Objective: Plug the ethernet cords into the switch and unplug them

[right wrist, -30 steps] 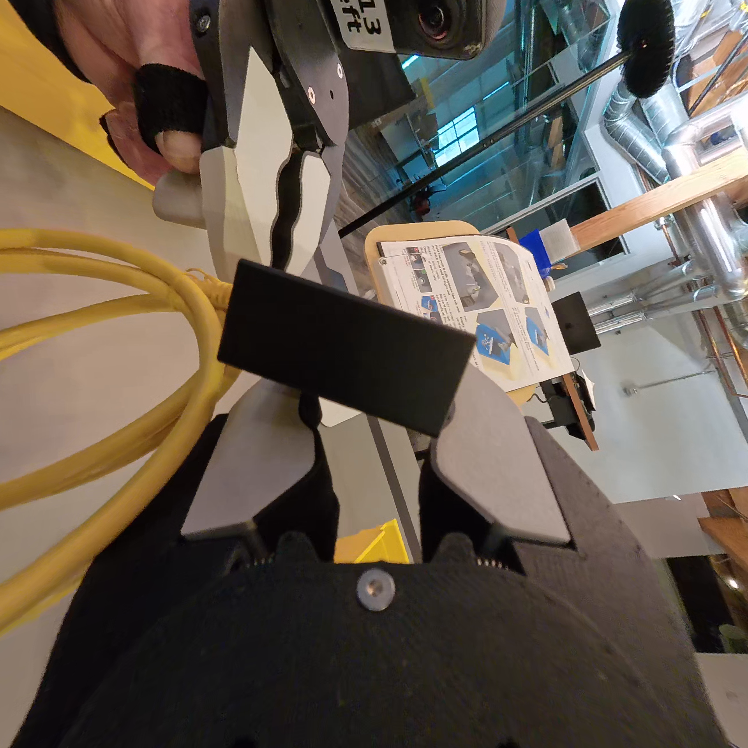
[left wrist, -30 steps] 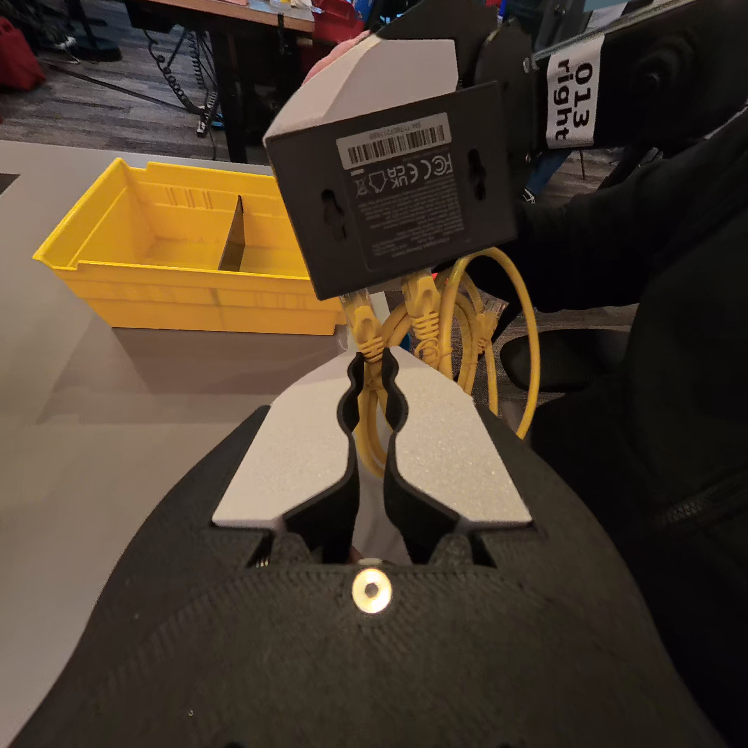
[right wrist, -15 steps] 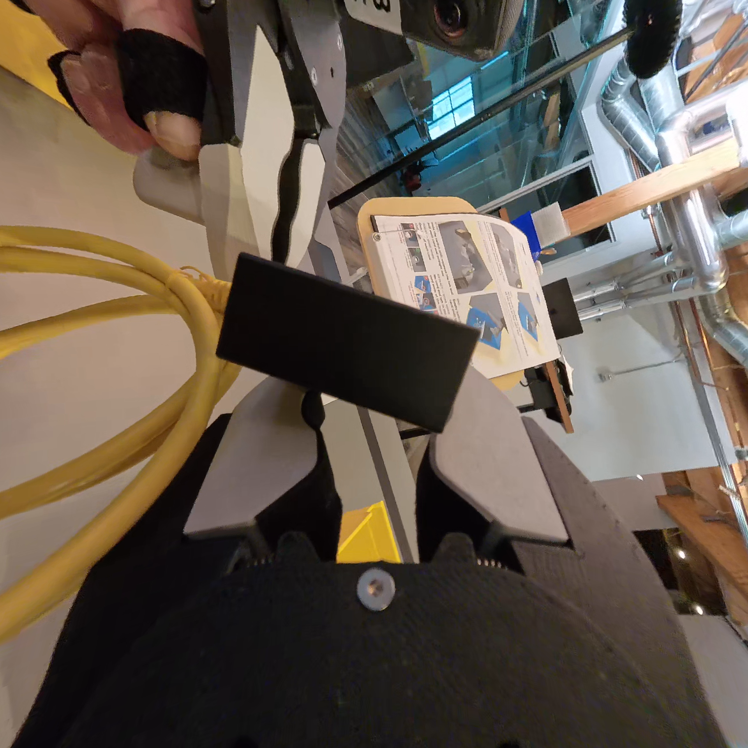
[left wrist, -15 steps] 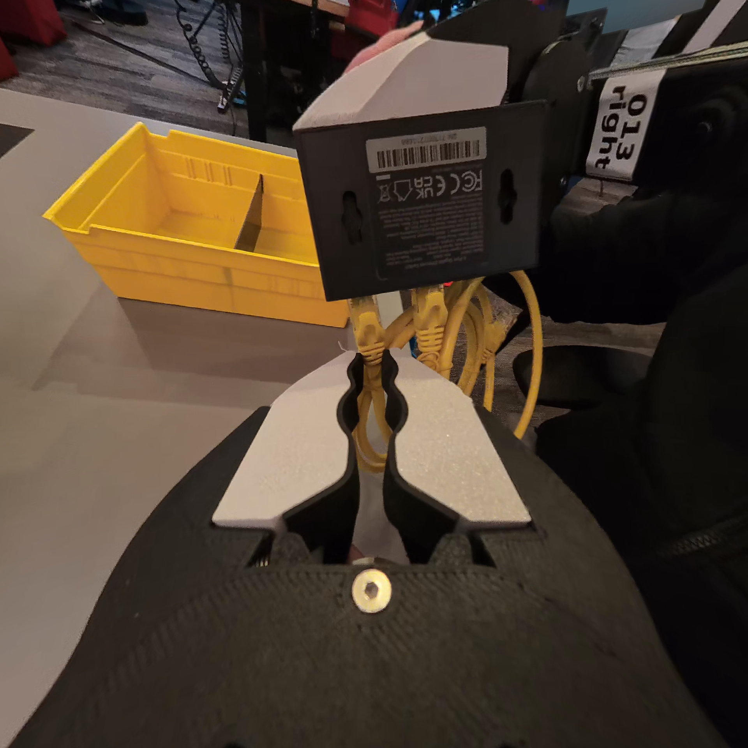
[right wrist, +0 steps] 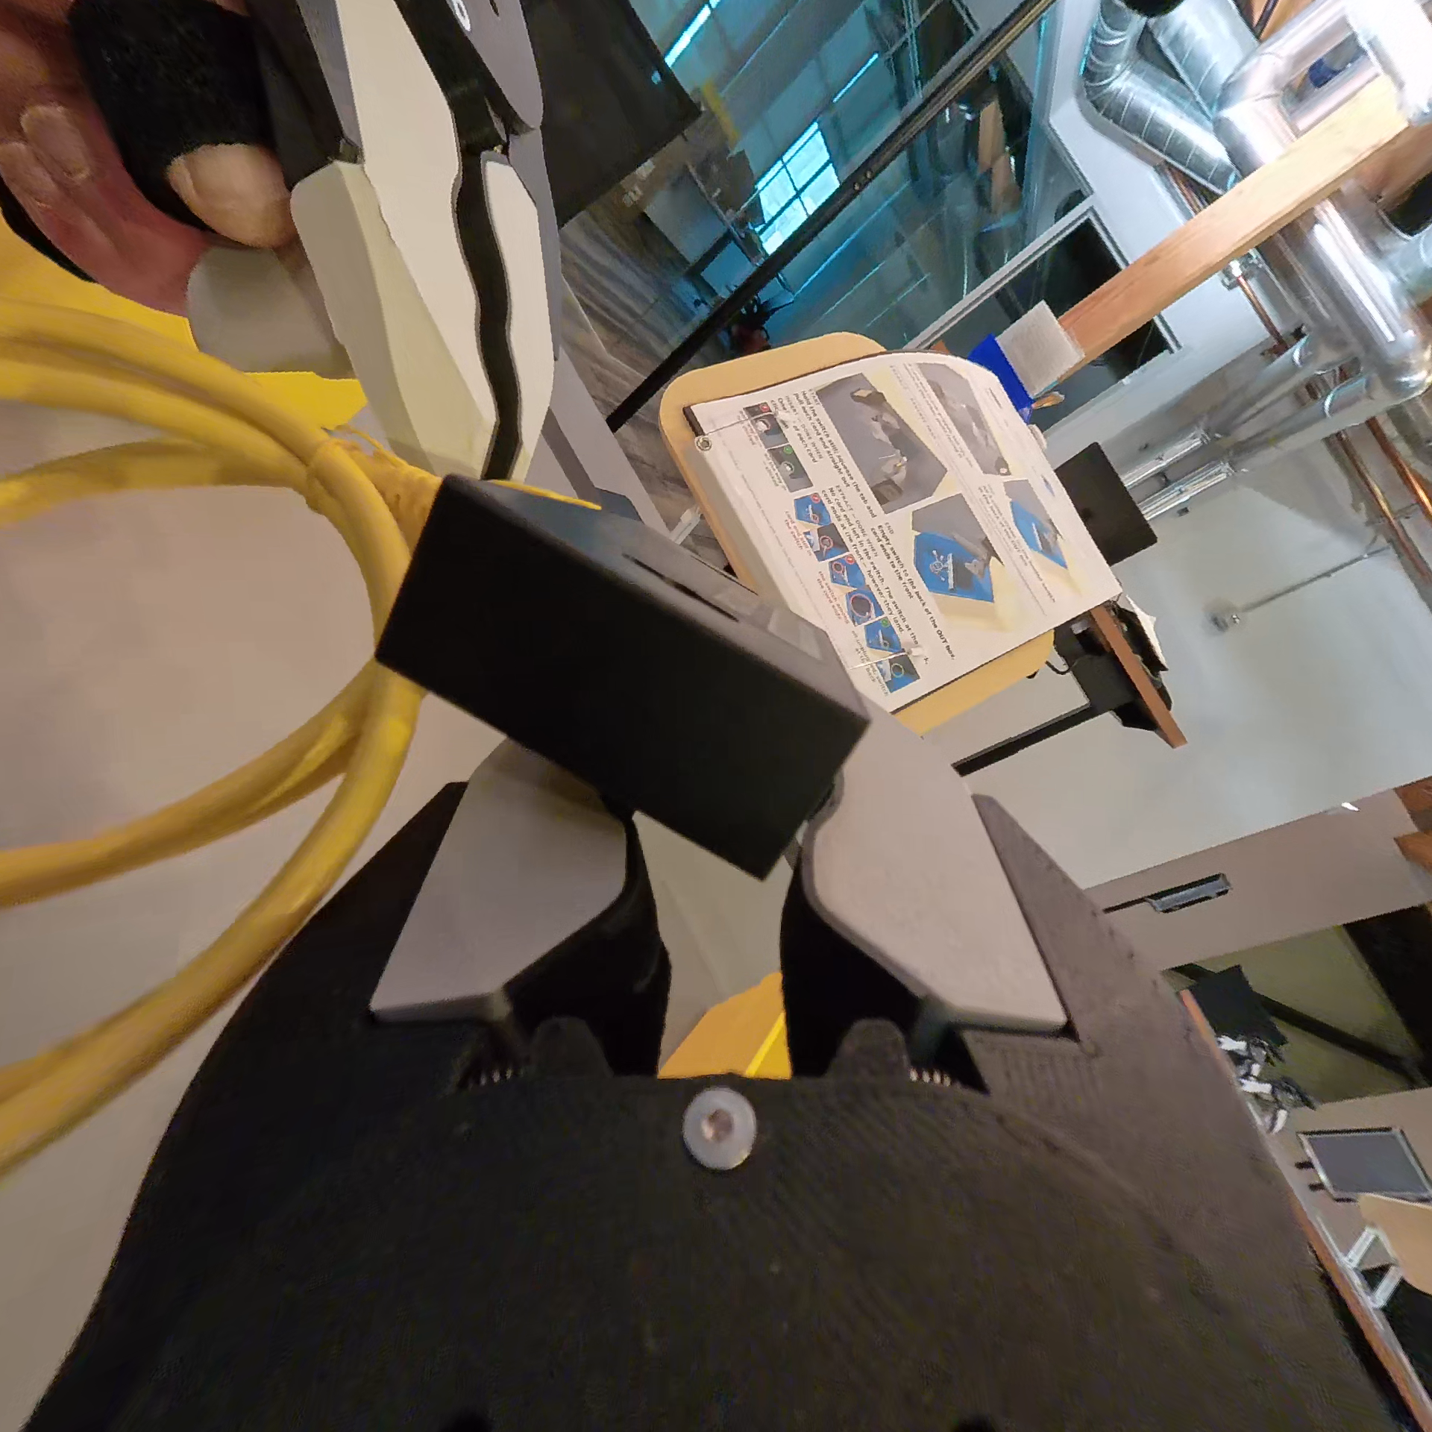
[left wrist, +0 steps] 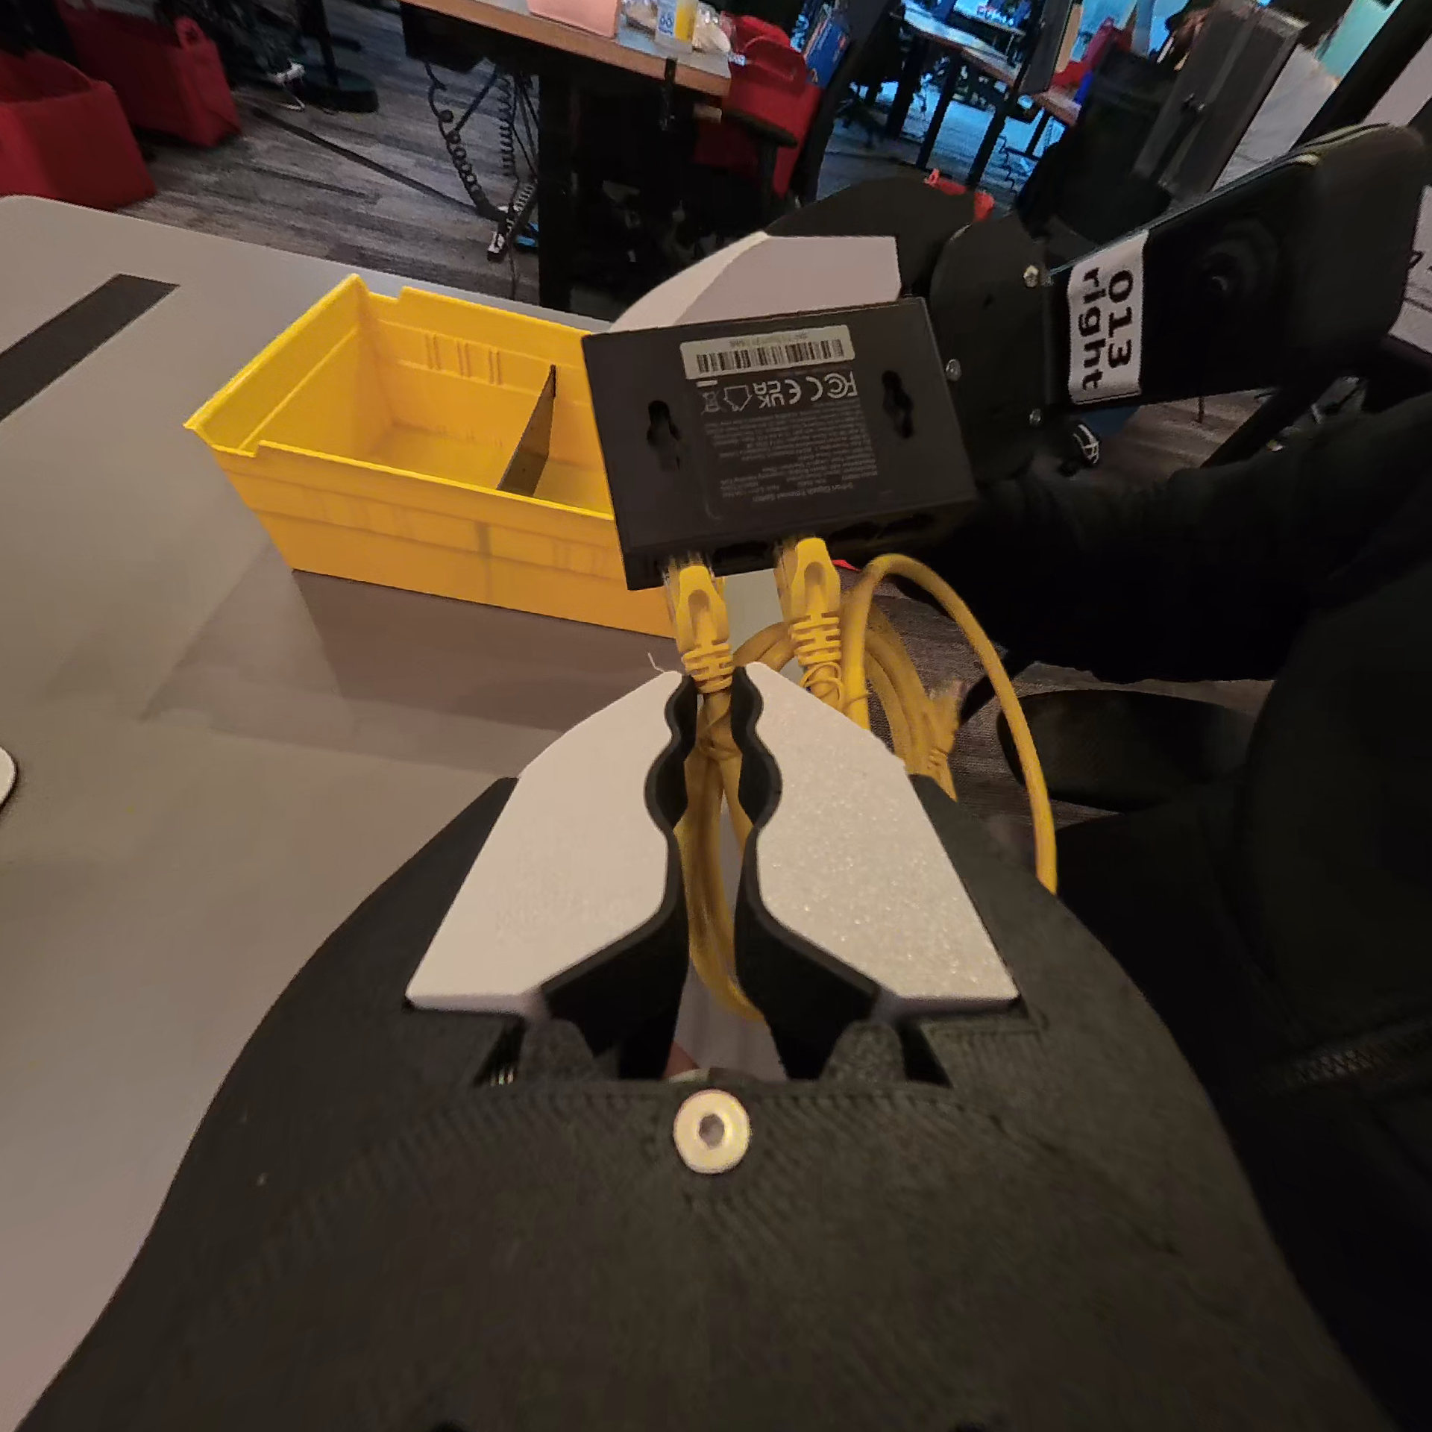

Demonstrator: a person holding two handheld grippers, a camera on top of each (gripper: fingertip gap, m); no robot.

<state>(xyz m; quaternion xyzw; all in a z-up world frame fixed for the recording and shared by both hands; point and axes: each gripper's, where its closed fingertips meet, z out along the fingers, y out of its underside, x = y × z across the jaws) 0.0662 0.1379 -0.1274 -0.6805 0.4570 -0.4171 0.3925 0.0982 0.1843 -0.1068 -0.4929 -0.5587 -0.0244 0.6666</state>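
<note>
Hanging from black switch, two plugged yellow cords, label side showing

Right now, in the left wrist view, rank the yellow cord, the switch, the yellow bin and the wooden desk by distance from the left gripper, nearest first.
1. Yellow cord: pinched in the left gripper.
2. Switch: just ahead, held up by the right gripper.
3. Yellow bin: on the table, ahead left.
4. Wooden desk: across the floor, far back.
</note>
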